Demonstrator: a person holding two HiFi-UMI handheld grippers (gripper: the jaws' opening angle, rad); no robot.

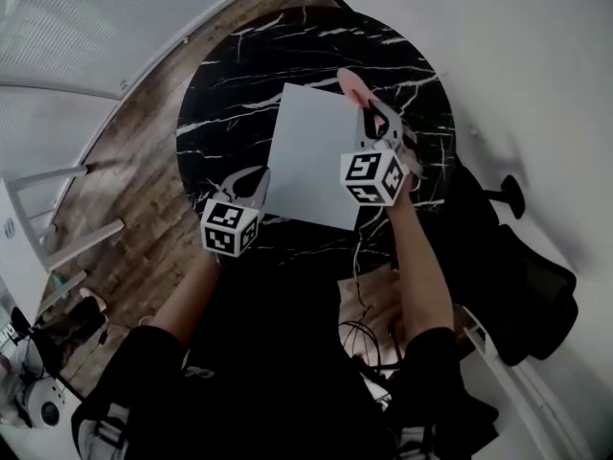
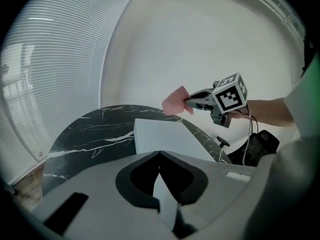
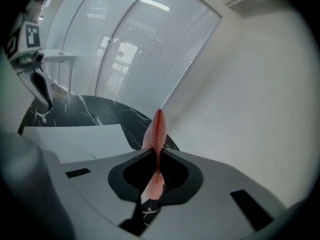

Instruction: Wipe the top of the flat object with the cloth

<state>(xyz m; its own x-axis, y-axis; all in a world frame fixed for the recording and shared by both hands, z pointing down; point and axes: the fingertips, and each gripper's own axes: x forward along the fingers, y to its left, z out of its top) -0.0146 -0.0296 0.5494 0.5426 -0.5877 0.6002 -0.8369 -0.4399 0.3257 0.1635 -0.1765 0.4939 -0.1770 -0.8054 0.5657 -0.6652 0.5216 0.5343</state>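
Observation:
A white flat sheet [image 1: 311, 156] lies on the round black marble table [image 1: 230, 75]. My left gripper [image 1: 257, 184] sits at the sheet's near left corner. In the left gripper view the left gripper [image 2: 160, 155] is shut with a sliver of the white sheet [image 2: 160, 139] between its jaws. My right gripper [image 1: 370, 115] hovers over the sheet's far right edge, shut on a pink cloth [image 1: 350, 86]. The cloth [image 3: 158, 126] stands up from the closed jaws of the right gripper [image 3: 157, 151]. From the left gripper view, the cloth [image 2: 175, 101] hangs above the sheet's far corner.
A black office chair [image 1: 517, 276] stands right of the table. A white frame [image 1: 57, 218] stands on the wooden floor [image 1: 124, 171] to the left. Cables [image 1: 364, 333] trail by the person's lap. White blinds and a wall curve behind the table.

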